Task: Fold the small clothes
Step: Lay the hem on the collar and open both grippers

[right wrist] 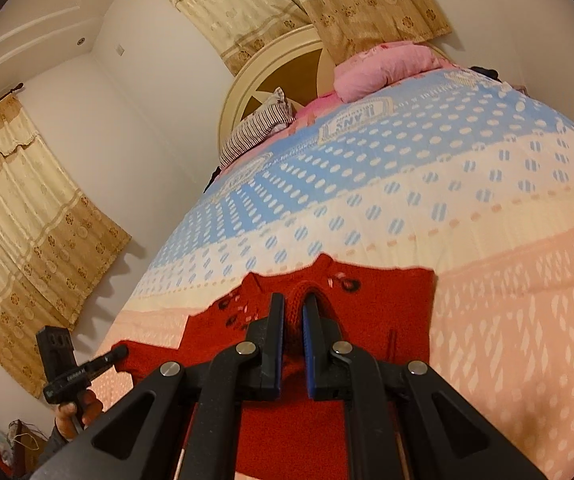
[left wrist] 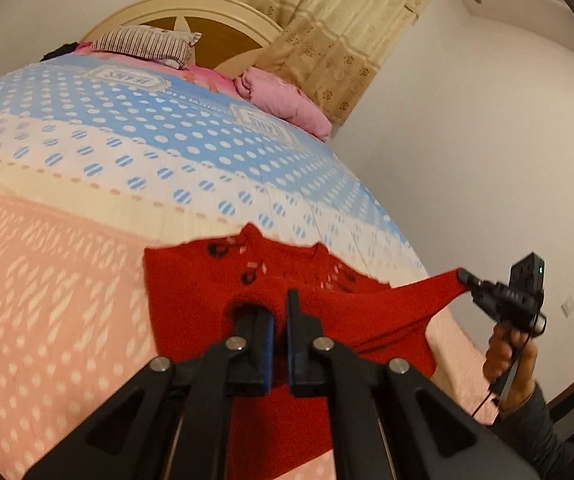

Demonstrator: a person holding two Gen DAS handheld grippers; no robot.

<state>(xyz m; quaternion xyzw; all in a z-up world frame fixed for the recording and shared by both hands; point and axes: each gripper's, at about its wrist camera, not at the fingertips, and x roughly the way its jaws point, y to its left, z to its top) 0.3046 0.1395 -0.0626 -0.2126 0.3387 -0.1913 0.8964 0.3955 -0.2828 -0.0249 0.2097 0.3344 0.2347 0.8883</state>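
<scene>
A small red knitted sweater (left wrist: 295, 312) with dark and pink motifs lies on the bed, held up at its near edge. My left gripper (left wrist: 281, 312) is shut on the sweater's near edge. My right gripper (left wrist: 465, 276) shows in the left wrist view, shut on a stretched corner of the sweater. In the right wrist view my right gripper (right wrist: 293, 312) pinches a fold of the sweater (right wrist: 387, 300) between its fingers. The left gripper (right wrist: 121, 352) shows there at lower left, shut on another corner.
The bed cover (left wrist: 87, 184) is blue, white and peach with dots. A striped pillow (left wrist: 143, 46) and a pink quilt (left wrist: 283, 98) lie at the headboard (left wrist: 215, 12). Curtains (right wrist: 27, 248) hang on the walls. The bed's edge (left wrist: 419, 256) drops off on the right.
</scene>
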